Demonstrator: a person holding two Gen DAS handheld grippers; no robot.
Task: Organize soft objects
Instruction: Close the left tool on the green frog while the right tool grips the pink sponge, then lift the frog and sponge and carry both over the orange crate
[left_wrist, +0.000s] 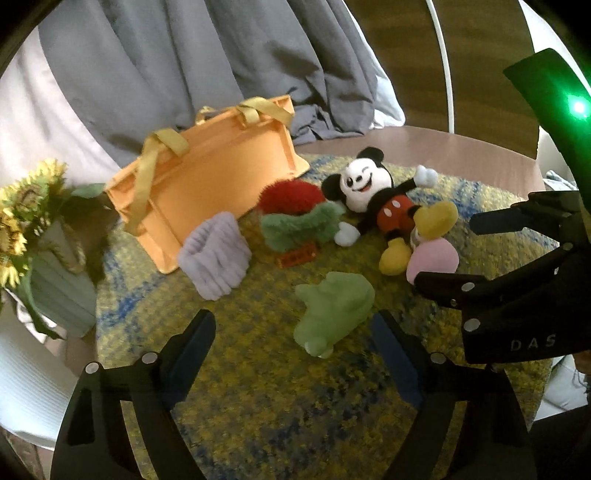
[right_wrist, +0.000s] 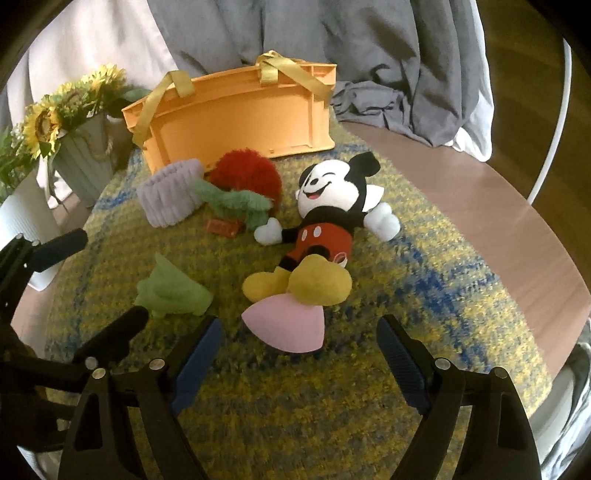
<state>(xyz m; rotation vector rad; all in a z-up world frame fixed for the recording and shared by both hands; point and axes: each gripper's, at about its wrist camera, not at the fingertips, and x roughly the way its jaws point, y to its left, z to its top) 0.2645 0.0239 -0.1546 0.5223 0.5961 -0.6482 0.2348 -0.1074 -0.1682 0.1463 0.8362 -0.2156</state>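
On a yellow-blue rug (left_wrist: 258, 387) (right_wrist: 406, 295) lie a Mickey plush (left_wrist: 380, 199) (right_wrist: 328, 218), a pink soft piece (left_wrist: 434, 258) (right_wrist: 286, 325) at its yellow feet, a green plush (left_wrist: 332, 310) (right_wrist: 171, 291), a lilac fuzzy band (left_wrist: 214, 254) (right_wrist: 171, 195), and a red and green fuzzy toy (left_wrist: 295, 218) (right_wrist: 243, 184). An orange bin (left_wrist: 207, 184) (right_wrist: 236, 114) with yellow handles stands behind them. My left gripper (left_wrist: 295, 350) (right_wrist: 107, 280) is open, just short of the green plush. My right gripper (right_wrist: 299, 358) (left_wrist: 443, 251) is open, just short of the pink piece.
A vase of sunflowers (left_wrist: 33, 229) (right_wrist: 74, 125) stands at the rug's left edge. Grey bedding (left_wrist: 221, 55) (right_wrist: 332, 37) hangs behind the bin. The brown round tabletop (right_wrist: 498, 206) shows at the right, with a white curved pole (left_wrist: 443, 62) beyond it.
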